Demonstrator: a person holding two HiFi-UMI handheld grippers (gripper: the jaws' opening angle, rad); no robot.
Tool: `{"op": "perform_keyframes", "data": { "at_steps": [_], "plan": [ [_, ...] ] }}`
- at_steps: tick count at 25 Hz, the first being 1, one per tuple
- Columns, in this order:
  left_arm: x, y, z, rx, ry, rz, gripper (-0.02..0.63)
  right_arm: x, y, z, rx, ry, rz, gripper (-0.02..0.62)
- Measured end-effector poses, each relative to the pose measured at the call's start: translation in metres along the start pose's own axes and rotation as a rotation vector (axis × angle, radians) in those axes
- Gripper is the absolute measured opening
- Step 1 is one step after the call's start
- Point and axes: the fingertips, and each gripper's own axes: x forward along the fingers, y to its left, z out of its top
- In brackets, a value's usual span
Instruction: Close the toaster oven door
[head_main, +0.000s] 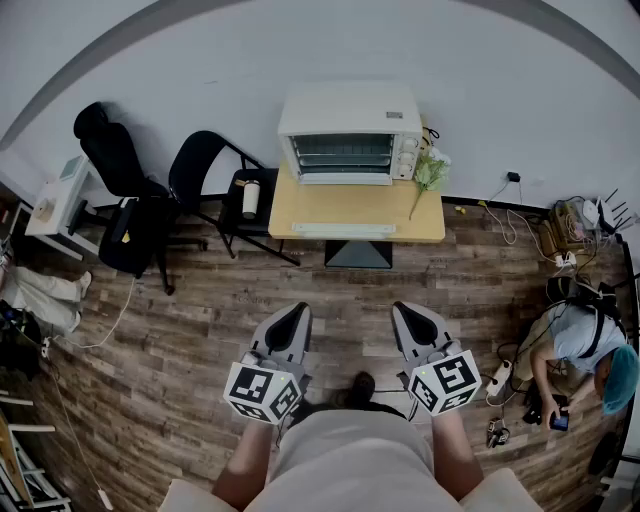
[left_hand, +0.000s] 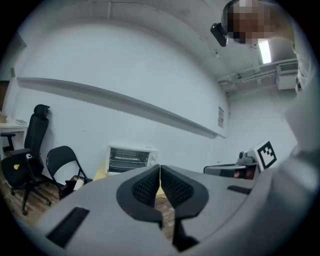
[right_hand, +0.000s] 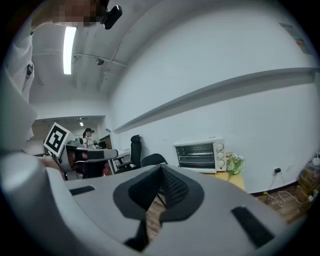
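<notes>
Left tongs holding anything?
No, the left tongs are shut, pads together, with nothing between them.

The white toaster oven stands upright at the back edge of the wooden table, about midway along it, its front facing the room. Control knobs line its right side. Its door appears folded down flat, leaving the wire racks inside exposed.
</notes>
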Motion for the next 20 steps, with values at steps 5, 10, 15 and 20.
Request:
{"op": "perform_keyframes", "data": {
  "at_steps": [5, 10, 15, 20],
  "plan": [
    [-0.009, -0.006, -0.002, 0.024, 0.023, -0.013, 0.012, -0.004, 0.025, -0.001, 0.003, 0.000, 0.015, -0.002],
    [-0.008, -0.009, -0.005, 0.041, 0.041, -0.017, 0.012, -0.007, 0.030, 0.003, -0.015, -0.002, 0.003, -0.002],
    [-0.008, -0.015, -0.008, 0.056, 0.054, -0.016, 0.012, -0.008, 0.032, 0.003, -0.022, -0.007, 0.017, -0.002],
    [-0.005, -0.019, -0.011, 0.061, 0.062, 0.002, 0.012, -0.007, 0.027, 0.001, -0.012, -0.022, 0.022, -0.002]
  ]
}}
